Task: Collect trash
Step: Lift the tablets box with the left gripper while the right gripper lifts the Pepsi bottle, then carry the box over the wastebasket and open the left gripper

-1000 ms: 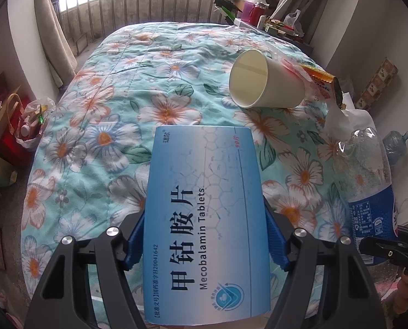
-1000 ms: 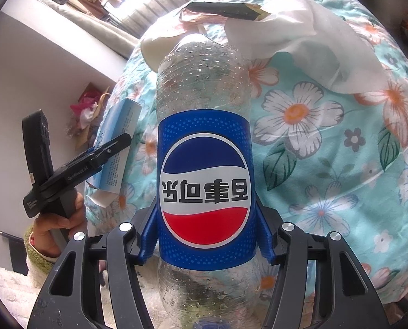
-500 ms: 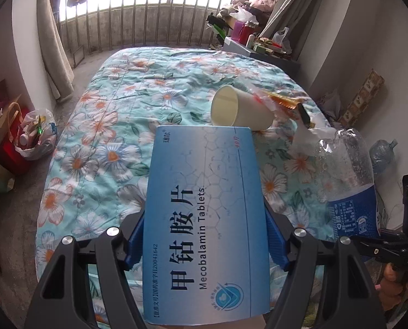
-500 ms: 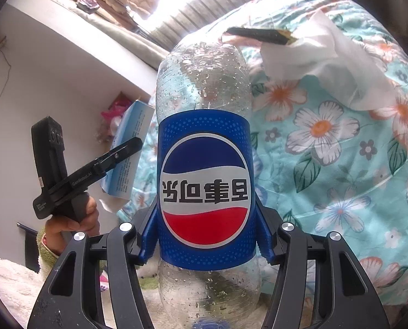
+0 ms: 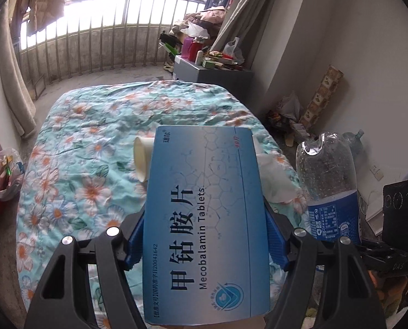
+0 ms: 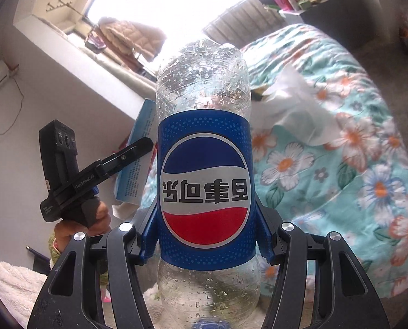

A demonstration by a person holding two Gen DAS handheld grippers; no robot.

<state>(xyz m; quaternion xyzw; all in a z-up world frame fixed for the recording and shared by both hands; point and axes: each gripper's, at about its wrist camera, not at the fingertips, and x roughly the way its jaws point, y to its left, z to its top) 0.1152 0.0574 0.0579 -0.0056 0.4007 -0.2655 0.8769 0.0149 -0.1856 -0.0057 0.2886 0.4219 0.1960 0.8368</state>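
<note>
My left gripper [image 5: 204, 242] is shut on a blue tablet box [image 5: 204, 227], its blue pads pressing both long sides. My right gripper [image 6: 205, 242] is shut on an empty plastic cola bottle [image 6: 204, 175] with a blue label, held upside down. The bottle [image 5: 331, 189] shows at the right of the left wrist view. The box [image 6: 136, 159] and the left gripper [image 6: 113, 161] in a hand show at the left of the right wrist view. A paper cup [image 5: 142, 156] lies on its side on the floral bed [image 5: 75, 170], half hidden by the box. A crumpled white tissue [image 6: 300, 115] lies beside it.
A bag of rubbish [image 5: 5, 174] sits on the floor left of the bed. A cluttered grey cabinet [image 5: 212, 72] stands beyond the bed's far end, by the balcony railing [image 5: 94, 44]. Bags and a large water jug [image 5: 354, 141] crowd the right wall.
Both grippers rose and pulled back from the bed with the box and the bottle still held. The cup and tissue now look farther away, and more of the room shows.
</note>
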